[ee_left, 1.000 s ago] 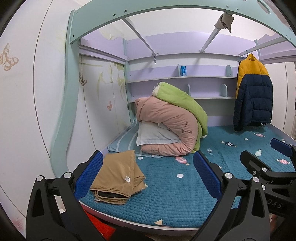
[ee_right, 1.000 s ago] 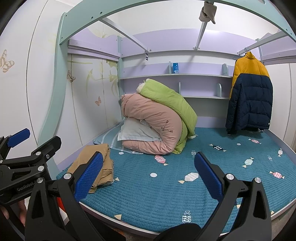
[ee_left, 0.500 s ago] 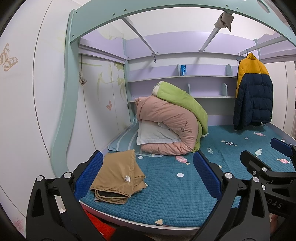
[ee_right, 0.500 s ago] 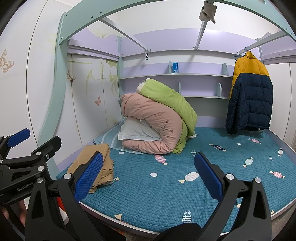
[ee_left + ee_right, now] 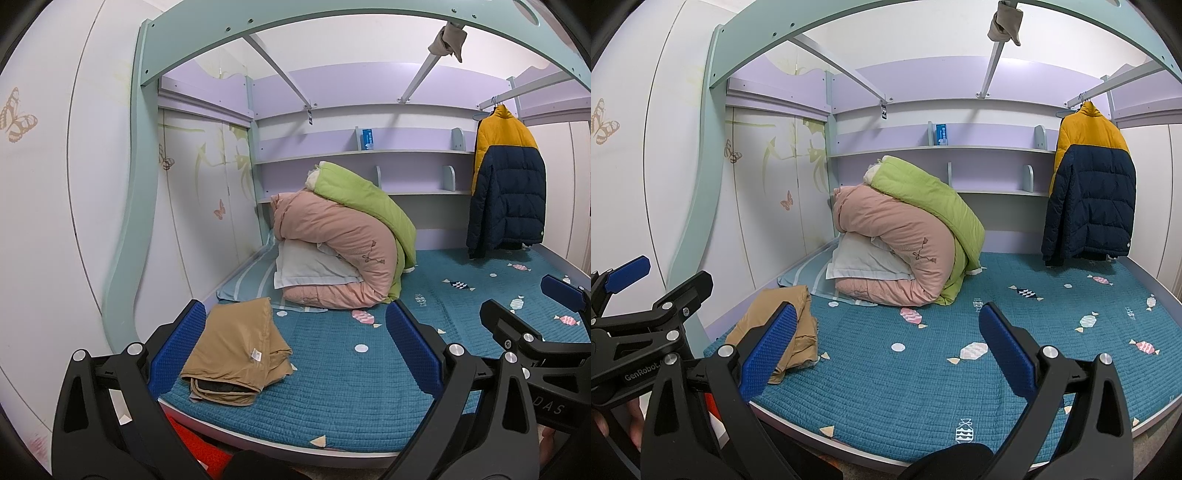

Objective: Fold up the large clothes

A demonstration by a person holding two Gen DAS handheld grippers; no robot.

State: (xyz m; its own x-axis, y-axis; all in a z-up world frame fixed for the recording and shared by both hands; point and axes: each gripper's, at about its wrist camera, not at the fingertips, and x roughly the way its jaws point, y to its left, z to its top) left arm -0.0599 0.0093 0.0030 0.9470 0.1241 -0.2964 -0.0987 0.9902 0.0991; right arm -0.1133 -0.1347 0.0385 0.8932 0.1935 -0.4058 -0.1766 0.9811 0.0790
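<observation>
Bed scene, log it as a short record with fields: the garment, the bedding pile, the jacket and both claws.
garment: tan folded garment, lying flat near the front left edge of the teal bed cover
bedding pile: pink quilt with green quilt draped on top, white pillow tucked under
jacket: yellow and navy puffer jacket, hanging at the right
left claw: open, empty, off the garment
right claw: open, empty

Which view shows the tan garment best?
Left wrist: the tan garment lies folded and fully visible on the bed, tag included. In the right wrist view, a blue finger covers part of it.
</observation>
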